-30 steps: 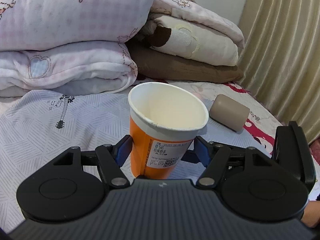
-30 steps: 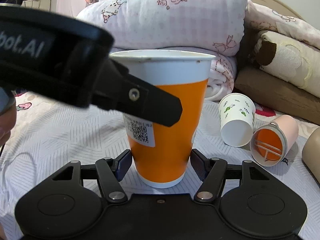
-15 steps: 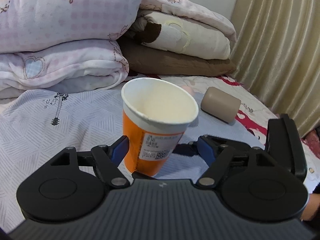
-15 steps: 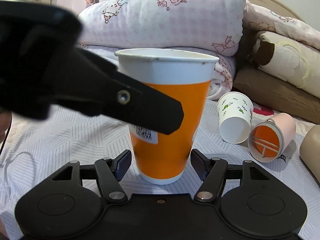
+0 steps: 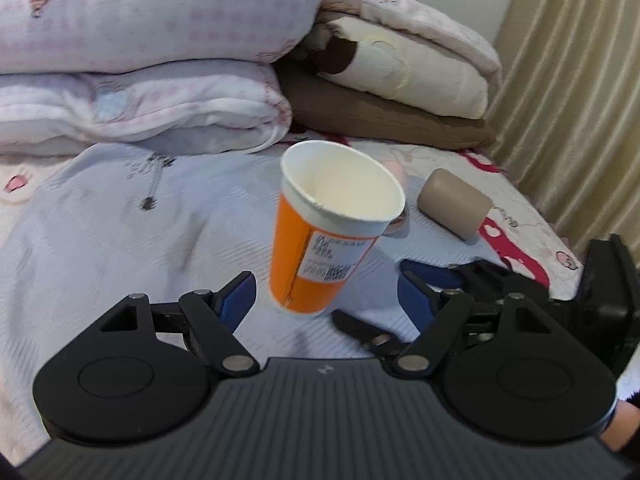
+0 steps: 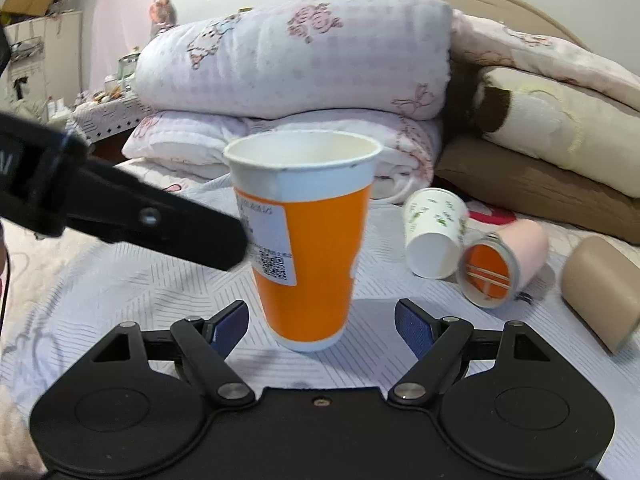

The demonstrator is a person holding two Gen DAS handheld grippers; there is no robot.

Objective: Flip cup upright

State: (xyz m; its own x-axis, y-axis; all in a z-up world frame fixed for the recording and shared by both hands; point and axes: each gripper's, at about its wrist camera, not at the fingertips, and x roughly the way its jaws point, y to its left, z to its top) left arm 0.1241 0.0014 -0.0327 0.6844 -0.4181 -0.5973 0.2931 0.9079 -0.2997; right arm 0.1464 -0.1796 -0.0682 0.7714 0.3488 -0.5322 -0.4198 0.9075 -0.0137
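**Two grippers spread wide, cup standing free on the bed**

Both sets of blue-padded fingers are apart here, neither touching anything. The left gripper [image 5: 324, 288] has its fingers [image 5: 236, 294] splayed either side of the orange paper cup [image 5: 320, 240], clear gaps on both flanks. The right gripper [image 6: 322, 320] frames the same cup [image 6: 312, 248] just as loosely, pads clear of its wall. The cup stands mouth up on the pale blue bedsheet [image 6: 380, 360], white rim on top, printed label facing the left gripper, leaning slightly in the fisheye. Beyond it lie a small white patterned cup [image 6: 434, 232] on its side, a pink cup [image 6: 504, 264] on its side touching it, and a beige cup [image 6: 600, 284] further right. Folded quilts [image 6: 304, 60] are stacked behind, beige curtain [image 5: 580, 80] to the right.
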